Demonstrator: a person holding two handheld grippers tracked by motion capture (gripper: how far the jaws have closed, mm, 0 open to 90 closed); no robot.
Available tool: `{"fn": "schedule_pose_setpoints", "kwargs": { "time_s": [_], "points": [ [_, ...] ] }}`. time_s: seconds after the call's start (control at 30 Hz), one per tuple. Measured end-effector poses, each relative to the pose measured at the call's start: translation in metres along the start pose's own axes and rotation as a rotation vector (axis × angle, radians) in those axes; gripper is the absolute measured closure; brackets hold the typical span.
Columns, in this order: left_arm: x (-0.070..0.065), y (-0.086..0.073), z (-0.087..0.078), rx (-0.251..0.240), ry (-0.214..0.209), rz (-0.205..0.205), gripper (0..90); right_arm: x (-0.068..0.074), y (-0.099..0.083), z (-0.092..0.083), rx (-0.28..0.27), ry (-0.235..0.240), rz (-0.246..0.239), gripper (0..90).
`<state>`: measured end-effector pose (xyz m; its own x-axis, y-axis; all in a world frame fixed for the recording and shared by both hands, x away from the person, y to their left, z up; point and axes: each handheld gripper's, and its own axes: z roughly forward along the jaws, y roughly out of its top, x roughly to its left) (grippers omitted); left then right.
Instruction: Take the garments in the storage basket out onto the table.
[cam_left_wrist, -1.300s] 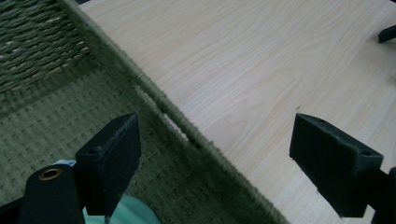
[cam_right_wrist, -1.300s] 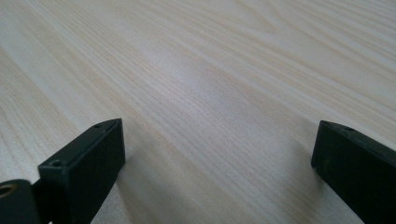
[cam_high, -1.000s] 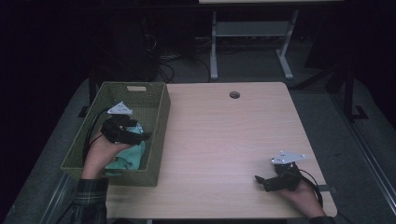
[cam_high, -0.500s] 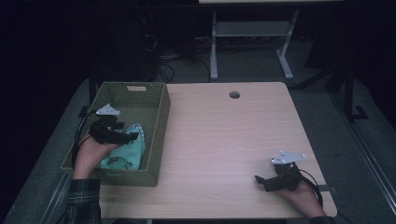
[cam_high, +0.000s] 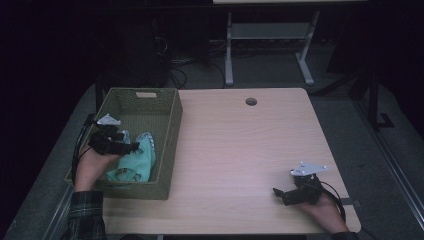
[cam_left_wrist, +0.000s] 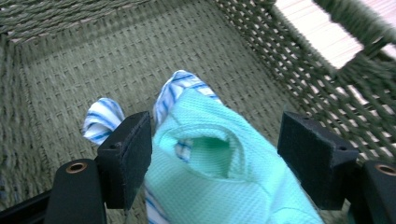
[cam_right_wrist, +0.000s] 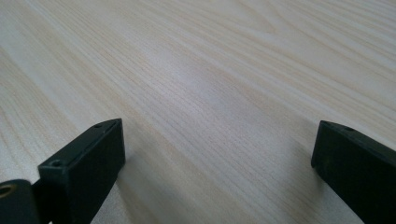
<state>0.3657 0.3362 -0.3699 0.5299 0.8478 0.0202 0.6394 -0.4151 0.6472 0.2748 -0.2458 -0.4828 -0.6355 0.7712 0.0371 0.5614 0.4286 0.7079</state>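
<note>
At the near right corner of the pale wooden surface (cam_high: 240, 150) the right claw (cam_high: 278, 193) rests low in a hand, its grey three-cornered plate on top and its cable trailing off toward the edge. In the right gripper view its two black jaws stand wide apart over bare wood grain, with nothing between them. Across on the left, a forearm in a plaid sleeve (cam_high: 86, 215) reaches up to the near left part of the green woven basket (cam_high: 165, 145), which sits along the surface's left edge. The left claw (cam_high: 131, 146) hangs inside the basket, just over the mint-green cloth (cam_high: 136, 162) that lies bunched in the basket's near half. In the left gripper view the jaws stand wide, though they have just been closing a little; the mint-green cloth (cam_left_wrist: 210, 182) lies between them, close against the left pad, while a clear gap remains at the right pad, so the claw does not clamp it. A blue-and-white striped cloth (cam_left_wrist: 100, 119) peeks out from under and beyond the mint one, on the woven basket floor. Farther off, the basket's far half lies bare, with a slot handle in its far wall. Beyond it, near the surface's far edge, is a round cable hole (cam_high: 251, 101).
</note>
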Motion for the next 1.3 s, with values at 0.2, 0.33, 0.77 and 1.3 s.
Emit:
{"fn": "schedule_pose_setpoints", "kwargs": {
  "time_s": [0.2,0.33,0.77,1.3],
  "points": [
    [0.008,-0.008,0.004,0.012,0.003,-0.017,25.7,0.0,0.0,0.0,0.0,0.0,0.0,2.4],
    [0.012,-0.012,0.008,0.019,0.0,-0.034,25.7,0.0,0.0,0.0,0.0,0.0,0.001,2.4],
    [0.018,-0.019,0.021,0.08,-0.009,-0.08,28.6,0.0,0.0,0.0,-0.001,0.0,0.0,2.4],
    [0.017,-0.02,0.032,0.195,-0.032,-0.108,45.0,0.0,0.0,0.0,0.001,0.0,-0.004,2.4]
  ]
}}
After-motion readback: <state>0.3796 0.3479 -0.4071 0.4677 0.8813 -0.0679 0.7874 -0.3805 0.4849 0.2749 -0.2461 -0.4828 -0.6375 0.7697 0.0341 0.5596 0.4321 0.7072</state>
